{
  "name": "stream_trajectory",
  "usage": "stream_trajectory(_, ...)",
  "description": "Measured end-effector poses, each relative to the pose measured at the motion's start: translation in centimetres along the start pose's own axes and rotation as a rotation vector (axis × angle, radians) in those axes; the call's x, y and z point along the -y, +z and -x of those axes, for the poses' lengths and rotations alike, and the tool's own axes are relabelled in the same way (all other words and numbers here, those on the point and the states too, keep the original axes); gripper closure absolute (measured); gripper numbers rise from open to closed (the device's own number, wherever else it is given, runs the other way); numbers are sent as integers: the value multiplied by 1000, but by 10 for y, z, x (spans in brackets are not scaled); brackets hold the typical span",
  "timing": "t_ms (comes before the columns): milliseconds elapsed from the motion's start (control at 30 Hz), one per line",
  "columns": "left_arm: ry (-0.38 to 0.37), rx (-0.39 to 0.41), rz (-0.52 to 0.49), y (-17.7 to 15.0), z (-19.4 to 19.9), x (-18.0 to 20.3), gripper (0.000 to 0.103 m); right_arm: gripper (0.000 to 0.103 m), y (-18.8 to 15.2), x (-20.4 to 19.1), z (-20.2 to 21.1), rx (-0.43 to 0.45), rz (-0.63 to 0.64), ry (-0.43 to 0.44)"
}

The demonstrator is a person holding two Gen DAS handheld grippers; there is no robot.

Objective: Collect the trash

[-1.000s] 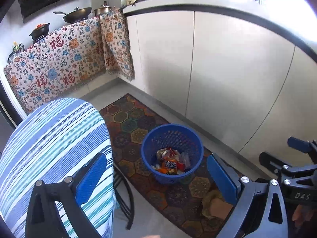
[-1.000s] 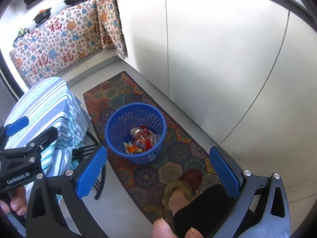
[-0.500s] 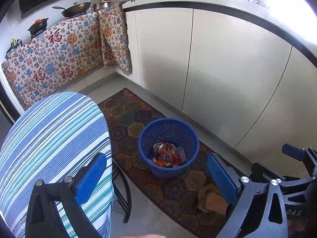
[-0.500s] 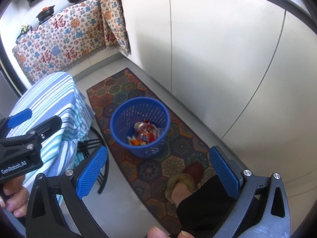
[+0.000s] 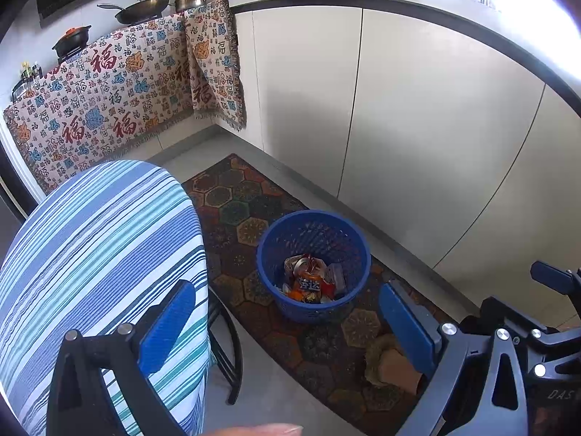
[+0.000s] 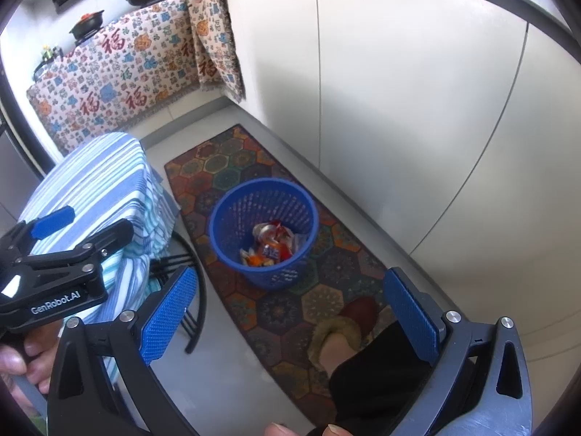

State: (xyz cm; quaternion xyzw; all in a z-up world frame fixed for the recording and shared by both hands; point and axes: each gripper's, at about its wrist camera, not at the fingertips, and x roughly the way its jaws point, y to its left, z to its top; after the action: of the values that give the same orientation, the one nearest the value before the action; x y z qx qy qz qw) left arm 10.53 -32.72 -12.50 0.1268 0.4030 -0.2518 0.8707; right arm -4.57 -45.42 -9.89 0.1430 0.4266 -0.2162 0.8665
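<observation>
A blue plastic waste basket [image 5: 314, 223] stands on a patterned rug [image 5: 232, 196]; it also shows in the right wrist view [image 6: 232, 218]. Crumpled wrappers and a crushed can [image 5: 308, 279] lie in its bottom, seen too in the right wrist view [image 6: 270, 243]. My left gripper [image 5: 287, 330] is open and empty, high above the floor, near side of the basket. My right gripper [image 6: 290, 309] is open and empty, also above the rug. The left gripper's body [image 6: 54, 254] shows at the left of the right wrist view.
A table with a blue striped cloth [image 5: 90, 265] stands left of the basket on black legs [image 5: 232, 356]. White cabinets [image 5: 417, 127] run along the right. A patterned cloth [image 5: 109, 87] hangs over the far counter with pans. The person's slippered foot [image 6: 341, 330] stands on the rug.
Both grippers have lifted and drawn back a little; the basket looks smaller and more central. Both stay open and empty.
</observation>
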Motion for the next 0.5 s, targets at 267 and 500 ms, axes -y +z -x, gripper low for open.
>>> stream_trajectory(267, 13, 2, -6, -2, -1, -1, 0, 0, 0, -2, -1, -3, 8, -2)
stream_trajectory(500, 13, -1, -6, -2, -3, -2, 0, 0, -1, -3, -5, -19, 10, 0)
